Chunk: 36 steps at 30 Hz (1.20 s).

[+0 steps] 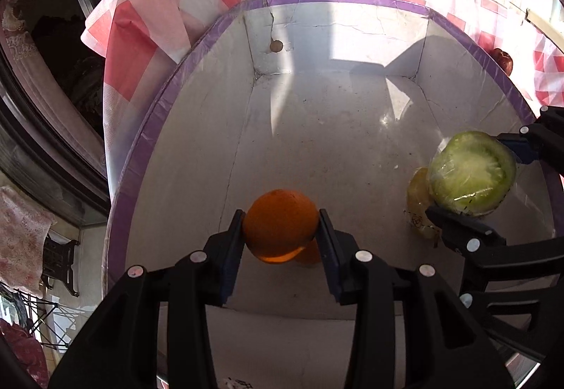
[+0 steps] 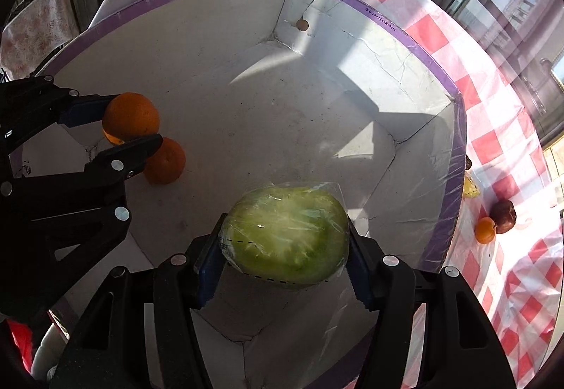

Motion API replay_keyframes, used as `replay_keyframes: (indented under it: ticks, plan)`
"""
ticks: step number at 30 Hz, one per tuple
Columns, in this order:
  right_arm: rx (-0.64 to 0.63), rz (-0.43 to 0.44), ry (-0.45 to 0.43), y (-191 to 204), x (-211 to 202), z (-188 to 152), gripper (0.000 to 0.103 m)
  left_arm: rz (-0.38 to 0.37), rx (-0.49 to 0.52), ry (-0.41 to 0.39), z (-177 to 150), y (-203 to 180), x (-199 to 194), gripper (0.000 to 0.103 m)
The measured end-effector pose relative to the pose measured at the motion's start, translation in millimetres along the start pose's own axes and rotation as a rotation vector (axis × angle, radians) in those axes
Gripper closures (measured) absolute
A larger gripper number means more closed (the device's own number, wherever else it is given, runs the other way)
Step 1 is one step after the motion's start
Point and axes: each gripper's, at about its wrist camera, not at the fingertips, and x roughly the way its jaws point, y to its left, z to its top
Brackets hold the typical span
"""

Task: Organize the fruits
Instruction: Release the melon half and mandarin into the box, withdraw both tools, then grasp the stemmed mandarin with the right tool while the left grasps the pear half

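Observation:
A white cardboard box [image 1: 197,156] with a purple rim [image 2: 454,156] lies on the checked cloth. My left gripper [image 1: 281,214] is shut on an orange [image 1: 280,233] low inside the box, pads on both sides. A second orange [image 2: 165,161] rests on the box floor just beneath it. In the right wrist view the left gripper [image 2: 135,121] and its orange [image 2: 130,114] appear at the left. My right gripper [image 2: 285,226] is shut on a plastic-wrapped green melon half [image 2: 287,237], also inside the box. A yellowish fruit [image 1: 417,191] lies behind the melon [image 1: 472,172].
The red-and-white checked tablecloth [image 2: 493,142] covers the table around the box. Outside the box on the right lie a small orange [image 2: 484,230], a dark red fruit [image 2: 504,211] and a yellow piece [image 2: 470,188]. Windows stand behind the table.

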Motion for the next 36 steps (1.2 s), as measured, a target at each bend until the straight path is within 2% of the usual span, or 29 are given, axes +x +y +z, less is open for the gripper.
replay_keyframes:
  ticks: [2, 4, 5, 6, 8, 9, 10, 12, 13, 14, 16, 18, 20, 22, 24, 26, 29, 31, 33, 36]
  plan:
    - [0.002, 0.008, 0.009, -1.8, 1.7, 1.3, 0.04, 0.007, 0.0, 0.01, 0.6, -0.3, 0.7, 0.058]
    - [0.01, 0.015, -0.002, -4.1, 0.2, 1.1, 0.032, 0.013, 0.005, 0.01, 2.0, -1.6, 0.0, 0.049]
    - [0.021, 0.022, -0.014, -7.1, -1.9, 1.2, 0.031, 0.021, 0.008, 0.004, 2.2, -1.9, -1.1, 0.042]
    - [0.032, 0.033, -0.026, -9.6, -4.7, 0.6, 0.031, 0.016, 0.004, 0.002, 2.3, -1.8, -2.0, 0.04]
    - [0.04, 0.015, -0.11, -13.7, -19.2, -3.8, 0.031, 0.001, -0.027, -0.021, 2.8, 1.6, -8.5, 0.038]
    - [0.05, 0.004, -0.173, -17.8, -29.9, -8.3, 0.031, -0.017, -0.056, -0.051, 3.5, 3.9, -16.2, 0.034]
    - [0.074, 0.008, -0.235, -24.5, -41.1, -14.1, 0.031, -0.013, -0.085, -0.097, 4.1, 5.1, -26.5, 0.029]
    - [0.18, 0.018, -0.402, -47.8, -68.2, -32.7, 0.028, 0.042, -0.149, -0.264, 3.3, 4.3, -57.3, 0.001]
    - [0.244, 0.024, -0.488, -61.9, -80.0, -45.7, 0.02, 0.036, -0.161, -0.355, 1.7, 0.6, -73.9, 0.002]
    - [0.319, 0.037, -0.57, -80.7, -89.1, -60.2, 0.016, 0.006, -0.159, -0.438, -0.4, -6.3, -89.9, 0.002]
    - [0.48, 0.069, -0.687, -116.9, -97.0, -97.1, 0.015, -0.075, -0.123, -0.568, -1.0, -26.9, -116.6, 0.002]
    - [0.65, 0.066, -0.727, -151.6, -91.8, -134.6, 0.015, -0.142, -0.07, -0.66, 1.3, -57.2, -135.7, 0.002]
    - [0.797, 0.023, -0.699, -186.3, -77.8, -168.5, 0.015, -0.232, -0.001, -0.712, 6.6, -92.6, -143.7, 0.002]
    - [0.91, -0.038, -0.596, -217.4, -57.1, -196.1, 0.015, -0.353, 0.069, -0.705, 16.0, -134.0, -138.4, 0.002]
    - [0.976, -0.091, -0.502, -240.4, -38.2, -219.2, 0.015, -0.464, 0.124, -0.647, 26.4, -175.4, -119.3, 0.002]
    - [0.999, -0.118, -0.459, -255.9, -25.3, -236.0, 0.015, -0.525, 0.15, -0.568, 36.1, -214.4, -90.2, 0.002]
    - [1.021, -0.157, -0.403, -272.8, -9.6, -252.3, 0.015, -0.566, 0.118, -0.425, 55.5, -254.1, -31.2, 0.002]
    - [1.037, -0.159, -0.38, -285.7, 2.8, -257.5, 0.015, -0.521, 0.08, -0.364, 67.6, -268.8, 4.9, 0.002]
    - [1.041, -0.127, -0.366, -300.8, 13.4, -256.8, 0.015, -0.512, 0.026, -0.308, 77.8, -270.5, 34.2, 0.002]
    - [0.97, -0.111, -0.355, -315.8, 27.7, -231.9, 0.015, -0.529, -0.051, -0.264, 82.0, -259.8, 55.7, 0.002]
